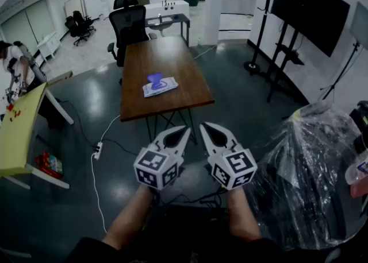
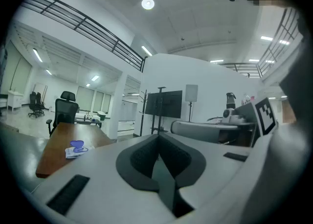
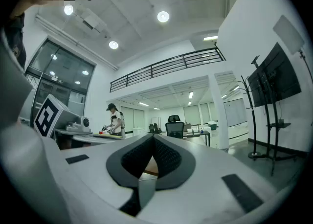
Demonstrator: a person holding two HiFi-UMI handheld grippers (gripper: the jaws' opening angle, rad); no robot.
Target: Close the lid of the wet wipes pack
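The wet wipes pack (image 1: 160, 86) lies flat near the front of a brown wooden table (image 1: 172, 61), with its blue lid (image 1: 154, 77) standing open. In the left gripper view the wet wipes pack (image 2: 76, 150) shows small at the far left, on the brown table (image 2: 54, 152). Both grippers hang level over the dark floor, short of the table's near edge and side by side. My left gripper (image 1: 185, 131) is shut with nothing in it, tips meeting (image 2: 158, 136). My right gripper (image 1: 205, 127) is also shut and empty (image 3: 153, 137).
A black office chair (image 1: 127, 26) stands behind the table. A yellow table (image 1: 20, 130) and a person (image 1: 14, 64) are at the left. A TV on a stand (image 1: 310, 12) and a coat rack (image 1: 264, 3) are at the right. A plastic-covered heap (image 1: 310, 170) is beside my right arm. A power strip (image 1: 98, 150) lies on the floor.
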